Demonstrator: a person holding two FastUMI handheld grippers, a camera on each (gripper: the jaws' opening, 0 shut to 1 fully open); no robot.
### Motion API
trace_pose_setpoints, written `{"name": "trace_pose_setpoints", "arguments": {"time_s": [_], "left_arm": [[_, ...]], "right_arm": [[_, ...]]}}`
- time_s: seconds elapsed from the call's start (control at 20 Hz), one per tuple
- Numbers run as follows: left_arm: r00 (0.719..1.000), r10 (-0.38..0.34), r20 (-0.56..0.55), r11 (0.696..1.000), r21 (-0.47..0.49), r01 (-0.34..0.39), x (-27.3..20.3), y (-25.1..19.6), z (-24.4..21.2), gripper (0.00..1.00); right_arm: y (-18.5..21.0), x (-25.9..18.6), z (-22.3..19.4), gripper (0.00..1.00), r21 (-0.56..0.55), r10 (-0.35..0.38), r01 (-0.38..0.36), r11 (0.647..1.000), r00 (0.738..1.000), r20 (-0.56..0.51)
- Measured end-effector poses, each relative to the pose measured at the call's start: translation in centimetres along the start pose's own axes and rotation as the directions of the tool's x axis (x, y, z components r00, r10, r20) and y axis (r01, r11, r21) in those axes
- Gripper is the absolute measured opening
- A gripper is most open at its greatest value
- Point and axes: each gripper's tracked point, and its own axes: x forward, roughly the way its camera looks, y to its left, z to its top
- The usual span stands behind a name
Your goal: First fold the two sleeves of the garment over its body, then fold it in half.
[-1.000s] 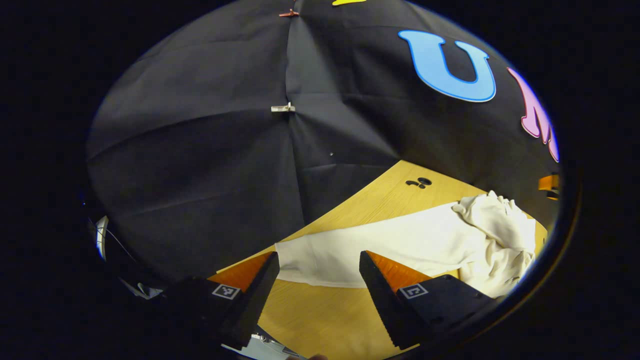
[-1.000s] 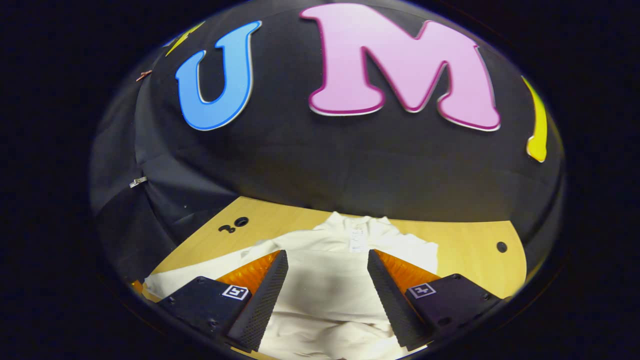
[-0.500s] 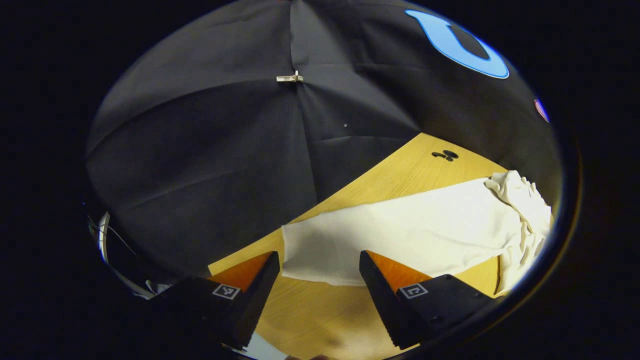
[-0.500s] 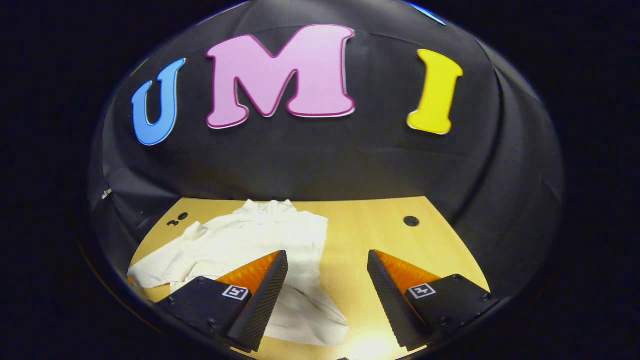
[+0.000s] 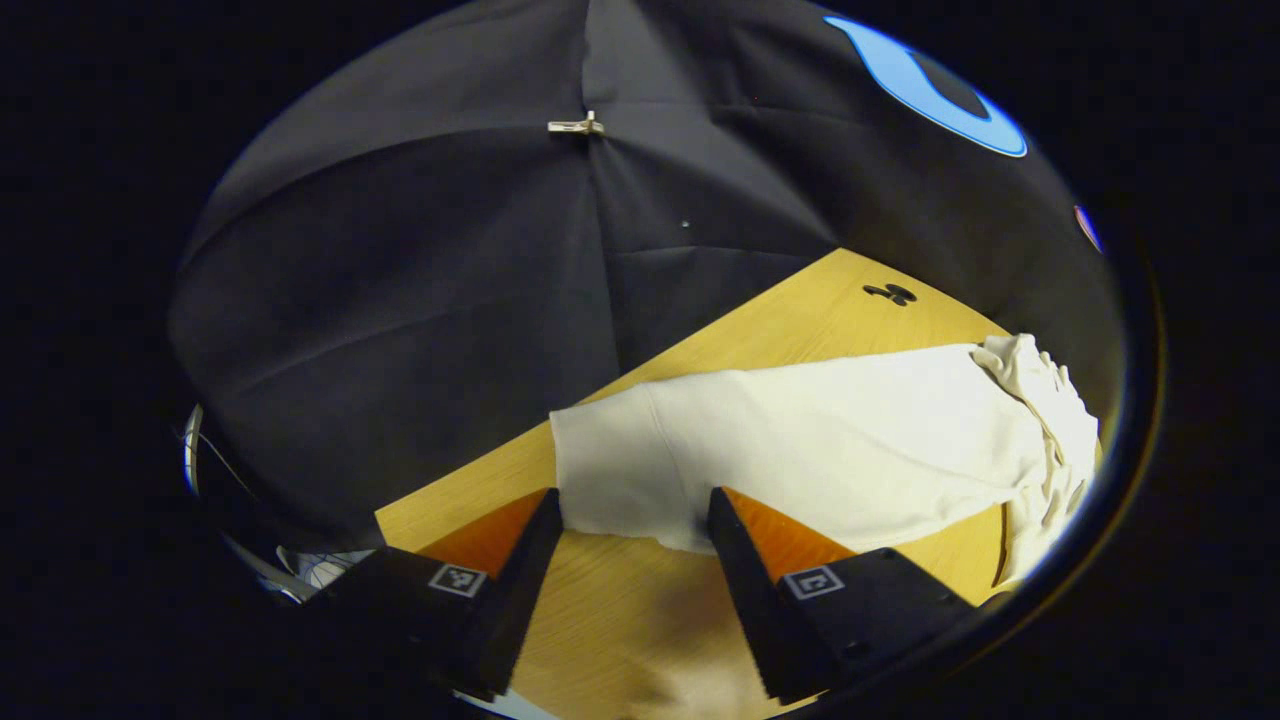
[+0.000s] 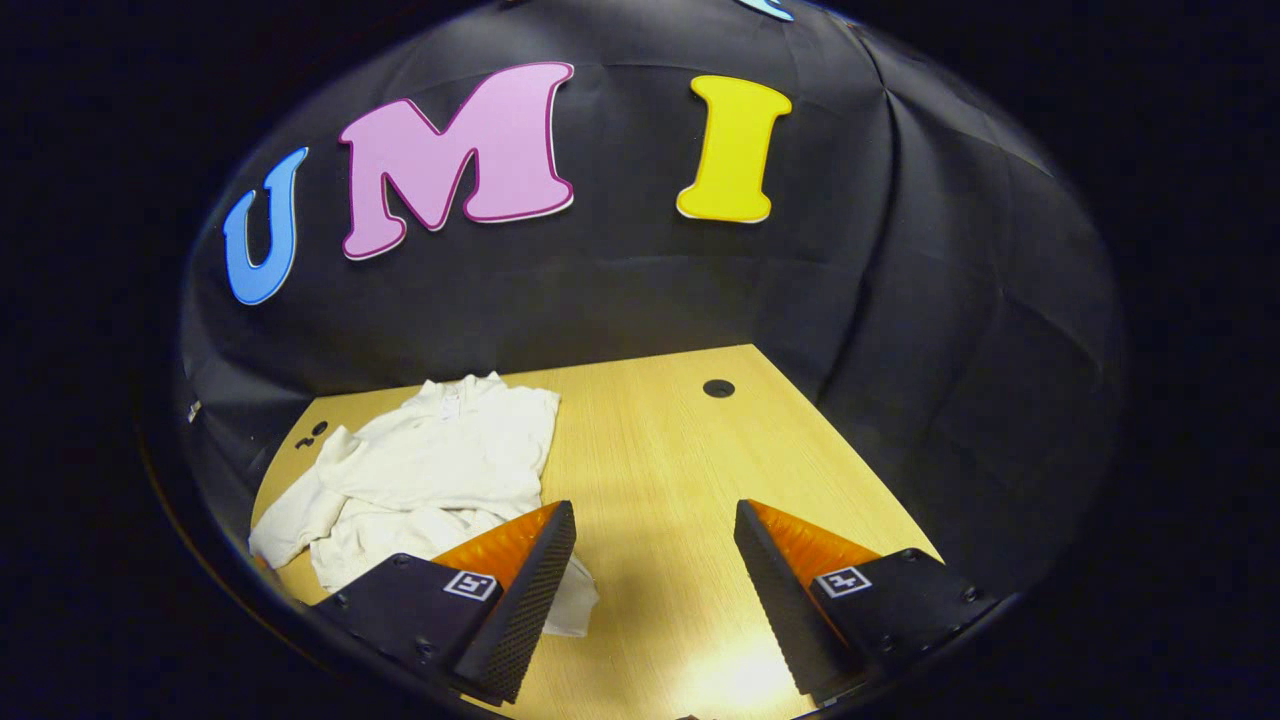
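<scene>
A cream-white garment (image 6: pixel 430 470) is seen lying on a wooden table (image 6: pixel 680 470) in the right gripper view, on the table's left part, with its collar toward the black cloth wall (image 6: pixel 620 290) and its body partly rumpled. In the same view the right gripper (image 6: pixel 655 520) is held above bare table with its fingers spread wide apart and nothing between them; the garment lies to the left of it, and its lower edge is partly covered from sight by the left-hand finger (image 6: pixel 520 590).

In the left gripper view one sleeve (image 5: pixel 780 450) is shown stretched flat across the table (image 5: pixel 620 620), its cuff end (image 5: pixel 610 470) nearest the camera. The left gripper (image 5: pixel 632 510) is held open, its fingertips standing on either side of the cuff's near edge; whether they touch the cloth cannot be told. The bunched body of the garment (image 5: pixel 1040 420) is seen at the far right end of the sleeve. A small clip (image 5: pixel 576 126) is seen on the wall's seam, and two dark holes (image 5: pixel 890 293) in the tabletop beyond the sleeve.
</scene>
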Motion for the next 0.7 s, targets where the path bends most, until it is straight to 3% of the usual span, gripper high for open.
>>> {"name": "trace_pose_setpoints", "arguments": {"time_s": [0.15, 0.2, 0.25, 0.55, 0.7], "left_arm": [[0.999, -0.049, 0.013, 0.997, 0.054, 0.048, 0.2, -1.0, 0.3, 0.54], [0.998, -0.061, 0.02, 0.996, 0.061, 0.06, 0.3, -1.5, 0.3, 0.51], [0.997, -0.067, 0.028, 0.996, 0.067, 0.065, 0.3, -1.8, 0.5, 0.39], [0.996, -0.083, 0.024, 0.994, 0.074, 0.081, 0.4, -2.4, 1.0, 0.08], [0.997, -0.083, -0.003, 0.996, 0.022, 0.083, 0.2, -2.7, 1.6, 0.07]], "right_arm": [[-0.8, -1.0, -1.4, 0.98, 0.001, -0.01, 0.01, 1.0, 1.0, -0.014], [-1.0, -1.2, -1.7, 0.98, 0.006, -0.008, 0.008, 1.0, 1.0, -0.02], [-1.1, -1.4, -1.8, 0.98, 0.015, -0.009, 0.01, 1.0, 1.0, -0.023], [-2.6, -1.6, -1.2, 0.98, 0.062, -0.03, 0.03, 0.998, 0.999, -0.013], [-3.4, -1.8, -0.8, 0.98, 0.064, -0.036, 0.036, 0.997, 0.999, -0.004]]}}
